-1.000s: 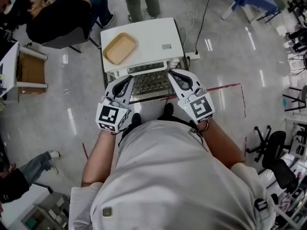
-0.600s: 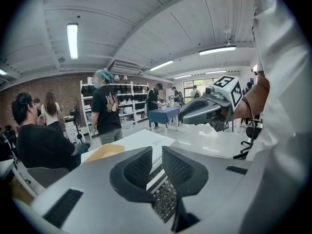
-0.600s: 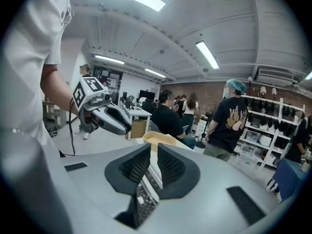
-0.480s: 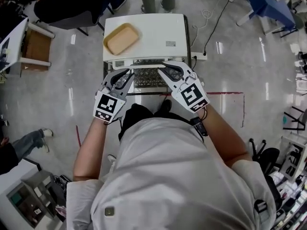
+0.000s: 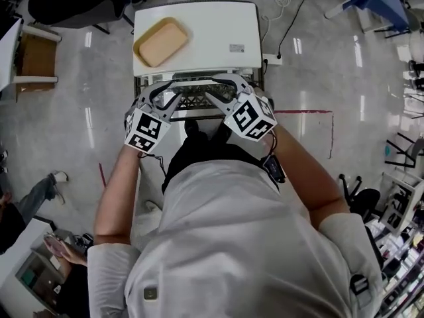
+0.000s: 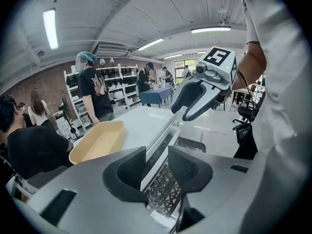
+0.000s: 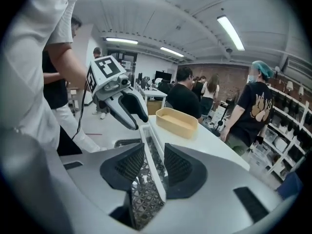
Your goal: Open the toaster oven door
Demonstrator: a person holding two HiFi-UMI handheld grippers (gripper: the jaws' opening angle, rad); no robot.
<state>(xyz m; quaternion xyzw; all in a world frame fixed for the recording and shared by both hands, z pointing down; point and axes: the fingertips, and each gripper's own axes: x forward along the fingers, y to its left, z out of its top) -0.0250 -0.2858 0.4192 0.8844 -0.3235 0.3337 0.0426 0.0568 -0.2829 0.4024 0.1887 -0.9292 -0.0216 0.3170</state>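
White toaster oven (image 5: 212,42) below person, tan tray (image 5: 160,42) on its top. Door (image 7: 145,191): white-framed, mesh-patterned panel on oven's near face, toward person. Left gripper (image 6: 157,165) at left part of door's top rim, right gripper (image 7: 152,165) at right part; fingertips near each other, not touching. Jaws of both have just been opening and now stand wide apart. Door's white top rim runs between each gripper's pads, unclamped. Tray lies beyond rim, apart from both grippers.
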